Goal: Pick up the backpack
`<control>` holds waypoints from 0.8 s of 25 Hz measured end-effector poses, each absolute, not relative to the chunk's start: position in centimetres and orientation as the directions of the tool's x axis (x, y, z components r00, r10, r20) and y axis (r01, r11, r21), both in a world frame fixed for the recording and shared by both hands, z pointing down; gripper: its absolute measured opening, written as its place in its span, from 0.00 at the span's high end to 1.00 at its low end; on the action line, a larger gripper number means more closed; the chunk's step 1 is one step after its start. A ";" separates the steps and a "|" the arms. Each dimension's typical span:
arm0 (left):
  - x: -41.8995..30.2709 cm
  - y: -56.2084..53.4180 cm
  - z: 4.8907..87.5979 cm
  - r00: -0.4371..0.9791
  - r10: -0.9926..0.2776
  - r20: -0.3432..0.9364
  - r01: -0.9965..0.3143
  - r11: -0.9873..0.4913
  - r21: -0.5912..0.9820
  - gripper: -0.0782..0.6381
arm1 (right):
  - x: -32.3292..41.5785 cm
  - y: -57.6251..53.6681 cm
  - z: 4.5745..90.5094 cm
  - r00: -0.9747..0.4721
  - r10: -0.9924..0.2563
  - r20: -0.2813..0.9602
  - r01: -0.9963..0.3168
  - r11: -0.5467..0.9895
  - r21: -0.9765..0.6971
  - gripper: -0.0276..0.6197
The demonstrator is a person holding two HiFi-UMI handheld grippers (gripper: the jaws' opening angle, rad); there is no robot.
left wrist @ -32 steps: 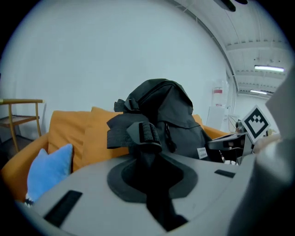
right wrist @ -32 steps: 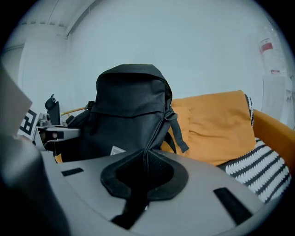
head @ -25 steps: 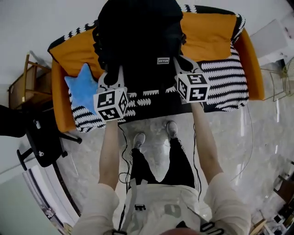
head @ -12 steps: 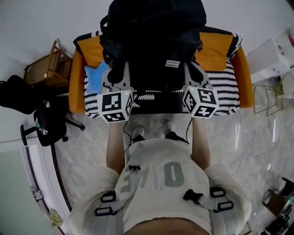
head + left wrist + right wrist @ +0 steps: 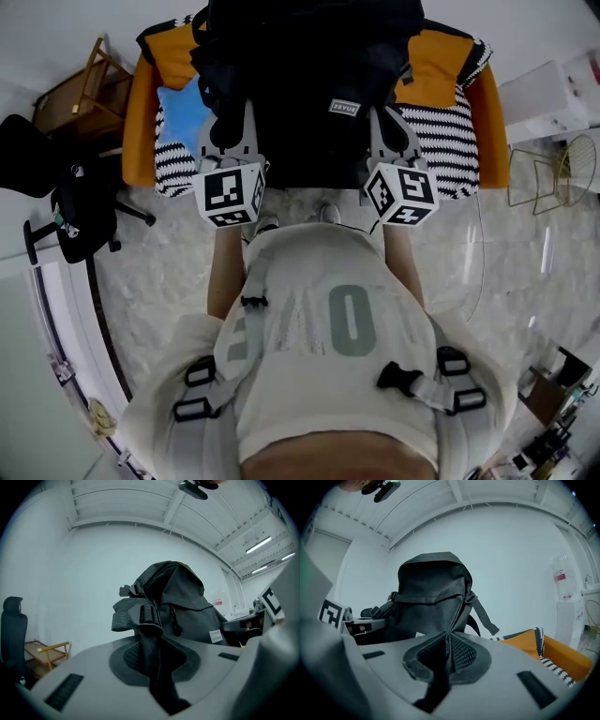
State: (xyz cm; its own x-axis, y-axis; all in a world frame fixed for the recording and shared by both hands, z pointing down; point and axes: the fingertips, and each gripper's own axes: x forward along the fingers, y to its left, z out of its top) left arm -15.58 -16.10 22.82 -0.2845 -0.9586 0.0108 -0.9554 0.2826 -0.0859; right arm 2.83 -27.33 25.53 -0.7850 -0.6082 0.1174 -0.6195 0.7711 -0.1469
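Black backpack (image 5: 309,75), matte, dome-topped, small grey label (image 5: 343,107) on front, hangs upright just beyond both jaws, over the sofa (image 5: 441,66). Left gripper (image 5: 228,131) jaws clamped on a mesh-backed strap (image 5: 151,639); right gripper (image 5: 387,131) jaws pinching the other strap (image 5: 449,651).

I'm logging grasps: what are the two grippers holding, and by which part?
The black backpack: the left hand-held gripper is shut on one mesh-padded shoulder strap, the right hand-held gripper on the other strap.

Left gripper (image 5: 230,127), right gripper (image 5: 386,127) being held level, side by side, forearms outstretched; each one's jaws being pressed on backpack strap (image 5: 151,634).
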 end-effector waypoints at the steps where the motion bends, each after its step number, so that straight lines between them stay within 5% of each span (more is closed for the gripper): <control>1: -15.4 -16.2 23.1 -0.283 -0.959 0.017 -0.956 0.281 -0.086 0.81 | 3.1 -27.3 25.8 -0.782 -0.611 0.121 -0.623 0.767 -0.152 0.91; 20: -13.3 -17.4 23.8 -0.270 -0.962 0.041 -0.959 0.265 -0.099 0.81 | 5.6 -27.9 26.6 -0.772 -0.622 0.130 -0.636 0.751 -0.181 0.91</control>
State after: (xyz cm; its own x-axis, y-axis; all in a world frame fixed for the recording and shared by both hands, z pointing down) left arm -13.26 -17.39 23.76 -0.2699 -0.9620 0.0406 -0.9591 0.2649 -0.0994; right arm 5.62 -27.87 26.56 -0.7719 -0.6222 0.1303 -0.6356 0.7506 -0.1806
